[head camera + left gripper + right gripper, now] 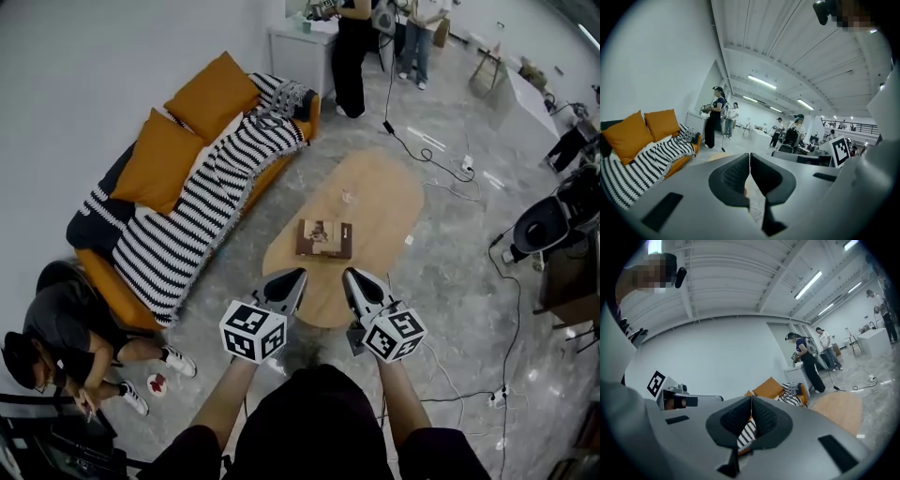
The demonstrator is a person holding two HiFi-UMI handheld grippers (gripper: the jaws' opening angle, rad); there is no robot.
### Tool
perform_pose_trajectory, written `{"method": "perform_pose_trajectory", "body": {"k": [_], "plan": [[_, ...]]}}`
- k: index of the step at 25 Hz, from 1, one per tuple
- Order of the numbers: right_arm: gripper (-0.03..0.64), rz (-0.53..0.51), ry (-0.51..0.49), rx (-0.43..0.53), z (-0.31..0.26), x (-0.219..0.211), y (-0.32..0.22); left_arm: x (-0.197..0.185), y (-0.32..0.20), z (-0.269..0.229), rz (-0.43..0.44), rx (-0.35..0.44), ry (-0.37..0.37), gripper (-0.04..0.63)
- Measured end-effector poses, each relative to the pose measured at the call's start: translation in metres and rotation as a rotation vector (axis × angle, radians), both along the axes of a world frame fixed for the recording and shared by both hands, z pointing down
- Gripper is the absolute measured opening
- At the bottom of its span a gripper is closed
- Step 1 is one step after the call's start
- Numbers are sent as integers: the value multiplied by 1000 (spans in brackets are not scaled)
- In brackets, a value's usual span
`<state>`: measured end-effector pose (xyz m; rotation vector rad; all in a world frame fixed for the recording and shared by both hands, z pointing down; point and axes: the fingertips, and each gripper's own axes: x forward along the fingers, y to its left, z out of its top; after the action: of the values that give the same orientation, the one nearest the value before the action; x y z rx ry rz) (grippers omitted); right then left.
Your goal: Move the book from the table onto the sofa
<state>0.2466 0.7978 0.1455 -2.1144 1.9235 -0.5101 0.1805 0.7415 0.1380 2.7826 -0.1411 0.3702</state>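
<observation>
The room is a big white hall with a grey stone-look floor (450, 281), glossy and probably slick, crossed by loose cables (412, 145). People stand at the far end (352, 56), and 1 person sits on the floor (66, 328) by the sofa's near end.

The sofa (111, 286) is orange and stands along the left wall. A striped blanket (202, 202) covers most of its seat and 2 orange cushions (159, 159) lean at the back. That makes a soft, uneven landing, so the book would settle best laid flat on the blanket.

The worktop (375, 202) is a low oval of smooth pale wood, near the sofa but apart from it.

The book (324, 238) lies flat on the worktop's near half, just ahead of both grippers and touching neither. It looks thin, stiff-covered and fairly light. With no edge overhanging, it will likely slide on the wood if nudged. Pinched by 1 cover alone, it could flop open. Taking its whole thickness at the 2 opposite side edges seems safest.

The left gripper (301, 273) and the right gripper (347, 273) are both closed with nothing between the jaws. They would have to open first.
</observation>
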Motion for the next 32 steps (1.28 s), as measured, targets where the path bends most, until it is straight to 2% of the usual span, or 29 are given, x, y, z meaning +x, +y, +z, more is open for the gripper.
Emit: {"method": "perform_pose_trajectory", "body": {"k": [15, 32], "plan": [[25, 40, -33, -23, 22, 58, -36, 48, -44, 23, 5, -31, -29, 18], [25, 59, -151, -52, 71, 177, -98, 159, -112, 69, -11, -80, -131, 18]]}}
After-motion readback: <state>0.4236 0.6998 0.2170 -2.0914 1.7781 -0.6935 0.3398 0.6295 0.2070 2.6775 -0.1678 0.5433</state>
